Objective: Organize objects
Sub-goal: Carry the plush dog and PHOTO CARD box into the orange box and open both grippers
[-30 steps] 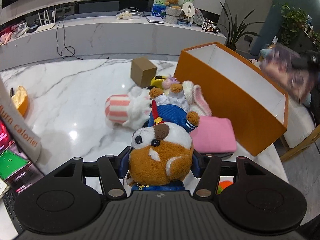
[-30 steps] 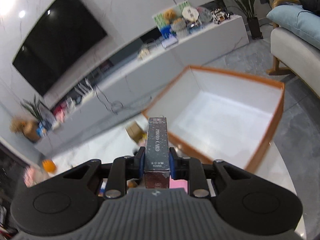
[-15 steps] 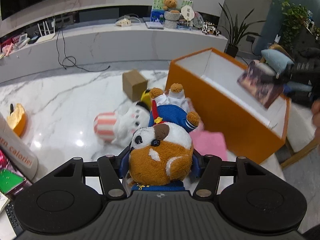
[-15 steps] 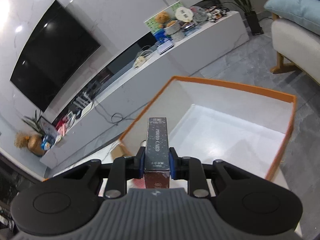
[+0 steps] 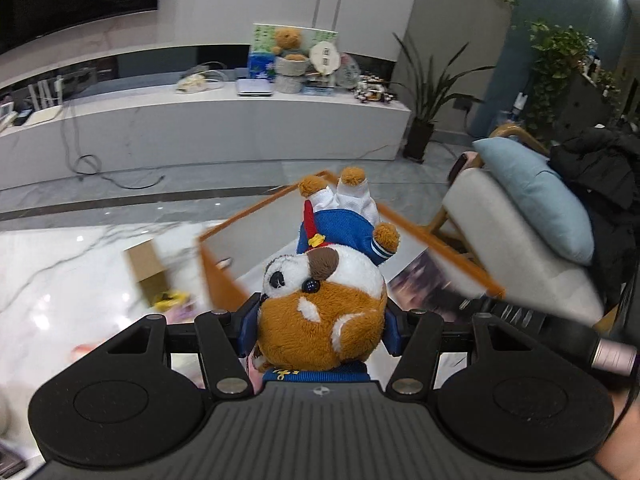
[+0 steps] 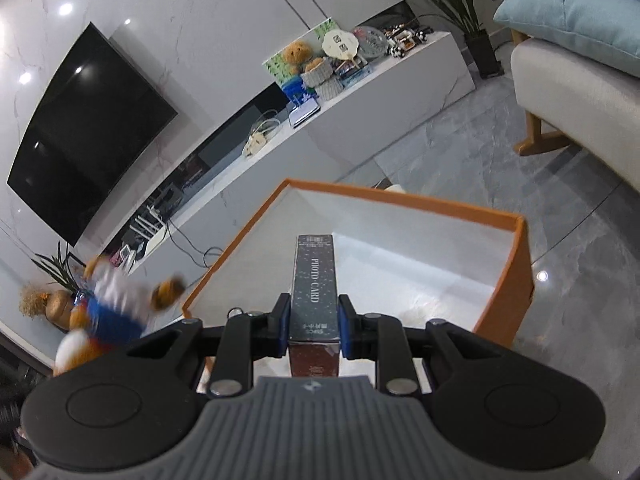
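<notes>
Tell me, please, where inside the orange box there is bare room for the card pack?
The orange box shows a bare white floor from wall to wall ahead of the card pack. Left of its rim is crowded: the plush dog hangs there.

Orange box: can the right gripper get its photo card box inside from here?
Probably yes: the right gripper holds the photo card box over the open, seemingly empty orange box; nothing blocks it.

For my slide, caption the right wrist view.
Right gripper holds dark "PHOTO CARD" box over open orange storage box.
</notes>
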A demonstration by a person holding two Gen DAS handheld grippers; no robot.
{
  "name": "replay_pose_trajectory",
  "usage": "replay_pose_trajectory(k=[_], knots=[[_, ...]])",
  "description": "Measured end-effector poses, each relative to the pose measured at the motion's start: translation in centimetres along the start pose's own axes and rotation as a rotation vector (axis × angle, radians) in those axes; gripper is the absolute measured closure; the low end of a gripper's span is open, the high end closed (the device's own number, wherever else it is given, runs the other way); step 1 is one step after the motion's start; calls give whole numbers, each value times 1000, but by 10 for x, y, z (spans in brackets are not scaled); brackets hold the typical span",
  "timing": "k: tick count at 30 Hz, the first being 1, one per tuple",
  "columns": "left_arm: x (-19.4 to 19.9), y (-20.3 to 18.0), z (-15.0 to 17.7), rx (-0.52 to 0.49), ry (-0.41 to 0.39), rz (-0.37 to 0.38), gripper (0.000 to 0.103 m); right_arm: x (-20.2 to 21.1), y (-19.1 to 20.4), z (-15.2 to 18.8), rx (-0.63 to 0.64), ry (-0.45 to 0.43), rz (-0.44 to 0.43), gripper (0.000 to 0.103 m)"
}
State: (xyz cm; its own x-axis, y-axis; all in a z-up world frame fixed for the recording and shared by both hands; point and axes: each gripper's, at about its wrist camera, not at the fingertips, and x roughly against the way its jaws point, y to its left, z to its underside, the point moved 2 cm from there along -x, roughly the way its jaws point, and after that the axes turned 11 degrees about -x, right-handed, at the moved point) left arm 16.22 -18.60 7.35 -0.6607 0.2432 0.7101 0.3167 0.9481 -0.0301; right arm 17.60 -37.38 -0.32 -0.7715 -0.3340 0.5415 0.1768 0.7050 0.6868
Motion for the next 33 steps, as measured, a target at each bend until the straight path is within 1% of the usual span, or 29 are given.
replay_pose_trajectory(k=[4, 7, 10, 12, 15, 16, 18, 20, 21, 22, 24, 26, 30, 33], knots=[[-32, -20, -11, 2, 18, 11, 36, -1, -10, 1, 11, -7, 17, 78], [-53, -31, -13, -22, 46, -28, 36, -7, -16, 2, 32, 11, 37, 78], [-65, -40, -13, -95, 27, -80, 36, -10, -19, 4, 39, 29, 47, 78], [-68, -47, -13, -113, 30, -90, 36, -8, -16, 4, 61, 24, 55, 78], [-73, -60, -15, -136, 48, -64, 36, -6, -12, 3, 103, 6, 104, 78], [-73, -65, -17, -146, 41, -55, 36, -6, -11, 1, 106, -2, 111, 78], [-68, -75, -21, -160, 10, -33, 36, -6, -13, -3, 82, -5, 107, 78], [-67, -77, -23, -136, 10, -4, 36, -7, -15, -4, 59, 4, 99, 78], [-70, -78, -24, -123, 23, 4, 36, -7, -15, -4, 59, 10, 99, 78], [-77, -77, -22, -116, 58, 2, 36, -7, -14, -3, 67, 16, 102, 78], [-92, -73, -16, -127, 130, -35, 36, -9, -12, 0, 91, 31, 115, 78], [-104, -69, -9, -135, 195, -75, 36, -14, -10, 8, 142, 62, 157, 79], [-115, -57, -2, -124, 259, -97, 36, -21, 0, 22, 281, 78, 203, 79], [-124, -53, -1, -164, 305, -129, 36, -27, 5, 29, 344, 112, 202, 79]])
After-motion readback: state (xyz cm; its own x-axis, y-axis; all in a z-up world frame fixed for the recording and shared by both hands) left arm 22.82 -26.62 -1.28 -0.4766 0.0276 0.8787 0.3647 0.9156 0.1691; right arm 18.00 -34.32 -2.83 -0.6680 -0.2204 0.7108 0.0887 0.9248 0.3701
